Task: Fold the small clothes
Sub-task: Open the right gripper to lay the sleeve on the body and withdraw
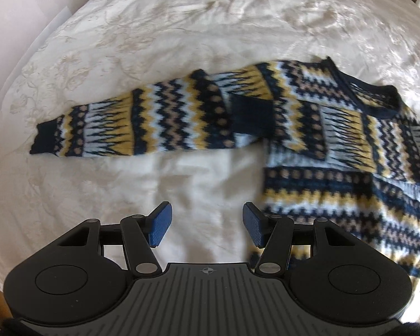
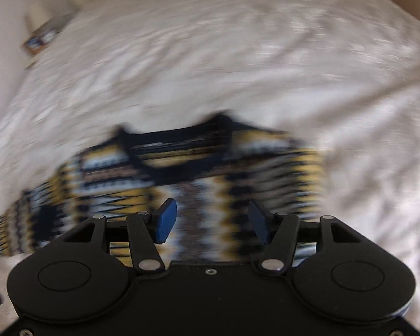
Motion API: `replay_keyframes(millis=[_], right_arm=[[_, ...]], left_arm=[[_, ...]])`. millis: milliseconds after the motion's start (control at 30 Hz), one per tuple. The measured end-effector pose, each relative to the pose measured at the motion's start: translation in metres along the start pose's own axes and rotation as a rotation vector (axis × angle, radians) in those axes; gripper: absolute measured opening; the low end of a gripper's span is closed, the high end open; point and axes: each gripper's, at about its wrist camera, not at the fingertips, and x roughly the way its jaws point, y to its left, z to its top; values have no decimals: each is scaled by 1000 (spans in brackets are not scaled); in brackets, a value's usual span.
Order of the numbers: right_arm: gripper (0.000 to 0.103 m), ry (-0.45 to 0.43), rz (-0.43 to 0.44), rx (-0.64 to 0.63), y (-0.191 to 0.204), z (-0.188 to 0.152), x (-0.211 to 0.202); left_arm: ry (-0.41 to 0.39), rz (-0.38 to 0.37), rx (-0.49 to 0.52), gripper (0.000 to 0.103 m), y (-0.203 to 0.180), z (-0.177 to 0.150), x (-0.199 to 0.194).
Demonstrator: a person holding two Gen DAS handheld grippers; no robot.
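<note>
We see a patterned knit sweater (image 1: 336, 145) lying flat on a bed covered with a cream embossed bedspread (image 1: 182, 28). The sweater carries bands of navy, yellow, pale blue and tan zigzags and dots, with a dark navy neckline (image 1: 372, 98) and dark cuffs.

In the left wrist view, one sleeve (image 1: 142, 123) stretches out sideways to the left across the bedspread, its navy cuff (image 1: 44, 137) at the far end. The other sleeve is folded over the chest, and its dark cuff (image 1: 252, 114) lies near the armpit of the outstretched sleeve. The body of the sweater fills the right side of this view, reaching down past the gripper's right finger.

Our left gripper (image 1: 207, 225) hangs above bare bedspread just beside the sweater's left edge. Its blue pads (image 1: 161, 224) stand moderately apart with nothing between them, and they touch no cloth.

The right wrist view is heavily smeared by motion, so fine detail is lost. Our right gripper (image 2: 212, 221) sits over the upper chest of the sweater, just below the neckline (image 2: 176, 165). Its jaws are parted to a middling width; the knit shows in the gap beneath them, but the pads (image 2: 166, 221) do not pinch any of it. We cannot tell whether the fingertips brush the fabric.

At the far left of this view a blurred small object (image 2: 39, 39) rests beside the bed, too unclear to identify.
</note>
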Motion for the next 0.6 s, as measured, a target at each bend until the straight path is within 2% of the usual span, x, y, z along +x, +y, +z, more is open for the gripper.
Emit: replay_keyframes(millis=[167, 367, 500, 533, 567, 600], right_arm=[[63, 15, -48, 41, -60, 19, 12], [66, 87, 12, 47, -78, 37, 50], [66, 133, 47, 43, -82, 36, 71], [53, 142, 71, 48, -86, 35, 73], [13, 141, 98, 44, -89, 35, 73], [13, 147, 121, 31, -92, 36, 71]], left_arm=[[17, -19, -8, 55, -40, -11, -11], [23, 7, -6, 55, -77, -22, -23], [30, 39, -29, 55, -88, -25, -27], [32, 46, -34, 55, -90, -26, -28], [34, 52, -40, 55, -93, -26, -28], [37, 56, -46, 55, -96, -27, -29]])
